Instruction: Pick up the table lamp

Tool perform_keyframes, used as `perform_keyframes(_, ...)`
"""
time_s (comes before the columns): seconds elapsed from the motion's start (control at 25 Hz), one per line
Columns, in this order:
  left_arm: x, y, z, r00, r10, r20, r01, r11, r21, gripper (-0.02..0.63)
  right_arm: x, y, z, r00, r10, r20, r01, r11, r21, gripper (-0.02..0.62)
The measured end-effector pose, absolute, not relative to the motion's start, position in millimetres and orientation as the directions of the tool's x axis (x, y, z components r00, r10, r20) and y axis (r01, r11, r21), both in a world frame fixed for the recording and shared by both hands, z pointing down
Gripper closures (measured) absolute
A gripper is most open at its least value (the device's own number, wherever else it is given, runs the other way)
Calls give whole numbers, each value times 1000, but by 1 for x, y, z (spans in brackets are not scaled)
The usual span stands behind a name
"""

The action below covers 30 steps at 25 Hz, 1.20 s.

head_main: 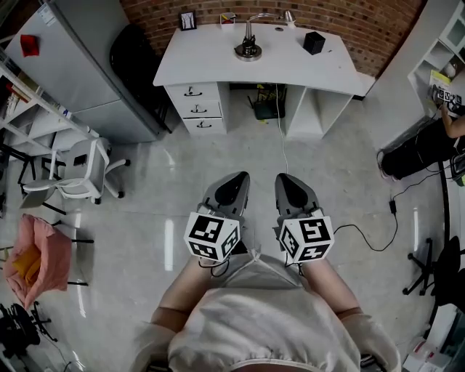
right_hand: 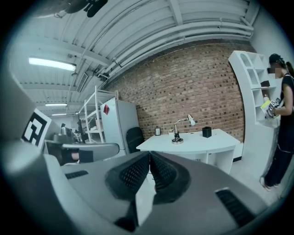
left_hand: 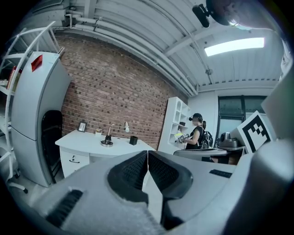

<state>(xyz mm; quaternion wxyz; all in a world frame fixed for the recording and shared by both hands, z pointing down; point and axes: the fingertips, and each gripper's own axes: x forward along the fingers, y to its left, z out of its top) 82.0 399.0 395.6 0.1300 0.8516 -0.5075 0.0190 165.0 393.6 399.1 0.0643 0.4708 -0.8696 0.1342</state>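
Observation:
The table lamp point(head_main: 248, 45) stands on a white desk point(head_main: 211, 67) against the brick wall, with a round metal base and a bent arm ending in a small shade point(head_main: 289, 17). It also shows as the lamp point(left_hand: 108, 137) in the left gripper view and the lamp point(right_hand: 177, 135) in the right gripper view. My left gripper point(head_main: 231, 186) and right gripper point(head_main: 288, 184) hang side by side over the floor, well short of the desk. Both are shut and hold nothing.
A black cup point(head_main: 314, 42) and a small picture frame point(head_main: 187, 20) sit on the desk. A grey fridge point(head_main: 80, 58) and a black chair point(head_main: 134, 51) stand left of it. A white chair point(head_main: 76, 171) is at left. A cable point(head_main: 363, 236) crosses the floor. A person point(right_hand: 281, 114) stands at white shelves on the right.

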Motion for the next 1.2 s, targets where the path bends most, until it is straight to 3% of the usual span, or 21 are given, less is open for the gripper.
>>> perform_keyframes(0.72,-55,168,386,554,-819,146,-822,-512,250,586,45,172,391,-438,-860,261,-899,413,-147,569)
perform_keyframes(1.2,-105,86,424,531,-819,217,-831,-453,323,586,22,76,414,-394,-863,316,-919,360,-163,569)
